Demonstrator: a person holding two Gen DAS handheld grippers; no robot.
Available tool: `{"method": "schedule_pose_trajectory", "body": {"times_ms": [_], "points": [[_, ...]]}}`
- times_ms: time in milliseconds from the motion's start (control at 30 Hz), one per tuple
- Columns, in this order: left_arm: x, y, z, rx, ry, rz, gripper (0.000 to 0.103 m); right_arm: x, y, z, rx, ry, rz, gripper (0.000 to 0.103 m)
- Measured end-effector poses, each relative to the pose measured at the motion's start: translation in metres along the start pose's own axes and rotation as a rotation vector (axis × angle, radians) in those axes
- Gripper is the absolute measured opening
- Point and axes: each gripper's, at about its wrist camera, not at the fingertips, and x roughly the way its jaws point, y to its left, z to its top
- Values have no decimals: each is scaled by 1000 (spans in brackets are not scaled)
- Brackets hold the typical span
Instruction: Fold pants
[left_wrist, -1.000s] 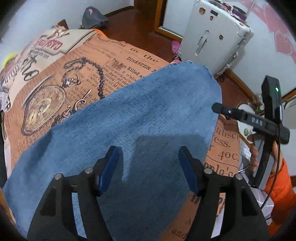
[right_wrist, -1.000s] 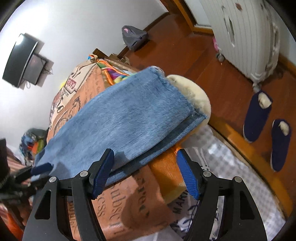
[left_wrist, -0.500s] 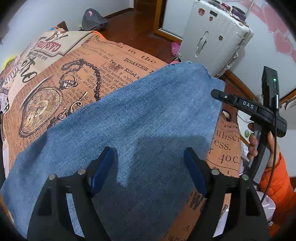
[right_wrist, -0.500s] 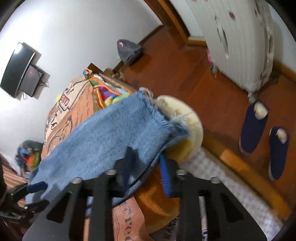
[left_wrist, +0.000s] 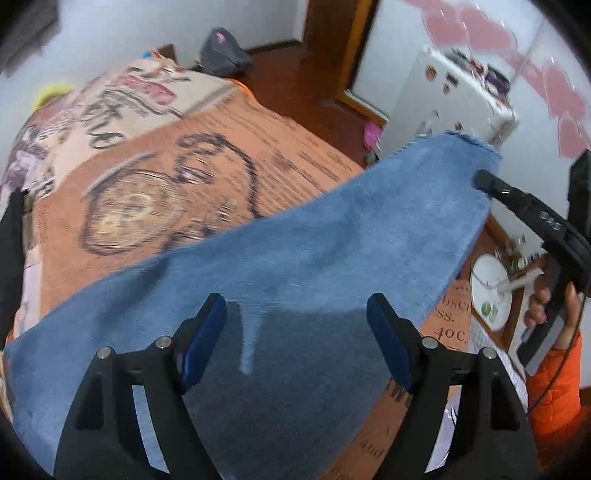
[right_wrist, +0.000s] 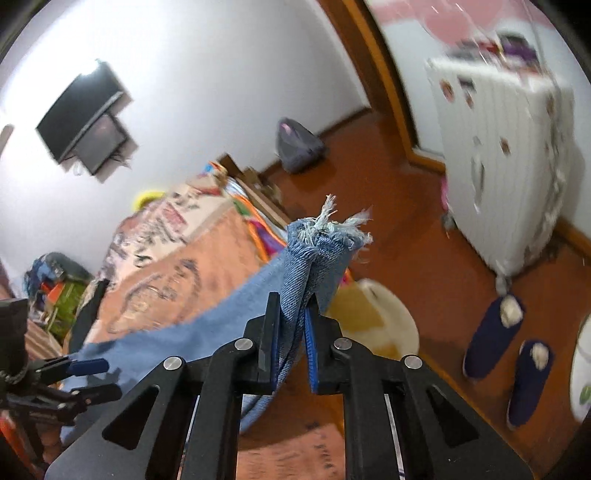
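- Denim pants (left_wrist: 295, 266) spread over the printed orange bedspread (left_wrist: 207, 147), far hem lifted off it.
- Right gripper (right_wrist: 291, 332) closing, clamped on the frayed hem; left gripper (left_wrist: 295, 336) wide, empty above the near cloth.
- Probably soft, heavyish, sagging; best pinched at hems.
- Waistband cut off below.

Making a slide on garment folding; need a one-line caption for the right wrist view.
Right gripper closing its jaws on the frayed hem of the blue jeans, lifted above the bed.
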Motion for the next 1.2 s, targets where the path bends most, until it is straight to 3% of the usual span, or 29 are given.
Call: {"method": "schedule_pose_trajectory", "body": {"times_ms": [367,667,833,1033,1200], "points": [[-102,88,-36,-178,-228,77,79,-59,132,39,-326,-142,125,8],[-190,166,-113,-355,-405,168,80,-62,243,22,-521,-112,269,8],[-223,210,-164,-465,-439,239,80,-43,291,-11,-573,-31,388,8],[-241,250,-220,-596,-436,310,80,-4,331,-74,-650,150,494,8],[-239,266,-251,-676,-418,294,80,24,344,-127,-749,306,512,8]]}}
